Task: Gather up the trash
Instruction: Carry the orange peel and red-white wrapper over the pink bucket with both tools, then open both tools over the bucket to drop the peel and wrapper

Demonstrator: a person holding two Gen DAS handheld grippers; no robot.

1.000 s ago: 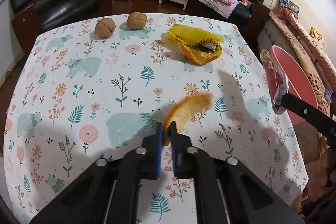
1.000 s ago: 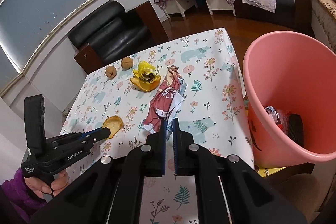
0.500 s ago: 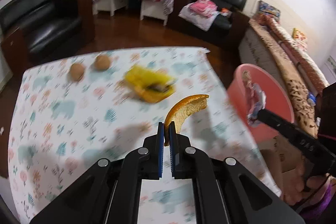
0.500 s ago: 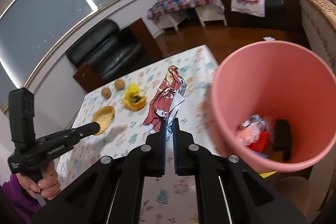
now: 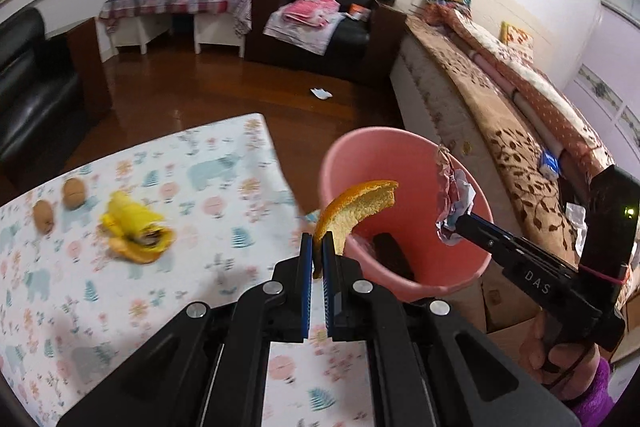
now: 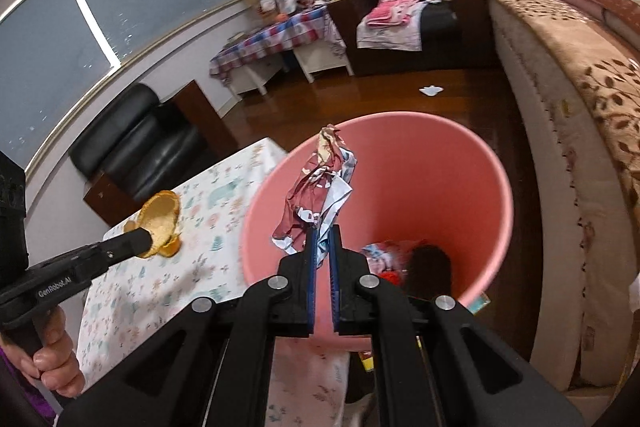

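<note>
My left gripper is shut on a curved orange peel and holds it in the air at the near rim of the pink bin. My right gripper is shut on a crumpled red and white wrapper and holds it above the mouth of the pink bin. The right gripper also shows in the left wrist view with the wrapper over the bin. The left gripper shows in the right wrist view with the peel. Trash lies at the bin's bottom.
On the floral tablecloth lie a yellow bag with an orange peel and two walnuts. A bed stands right of the bin. A black sofa and a low table stand behind. A paper scrap lies on the floor.
Both grippers have swung right from over the table to the pink bin, carrying the peel and the wrapper. The wrapper now hangs over the bin's mouth.
</note>
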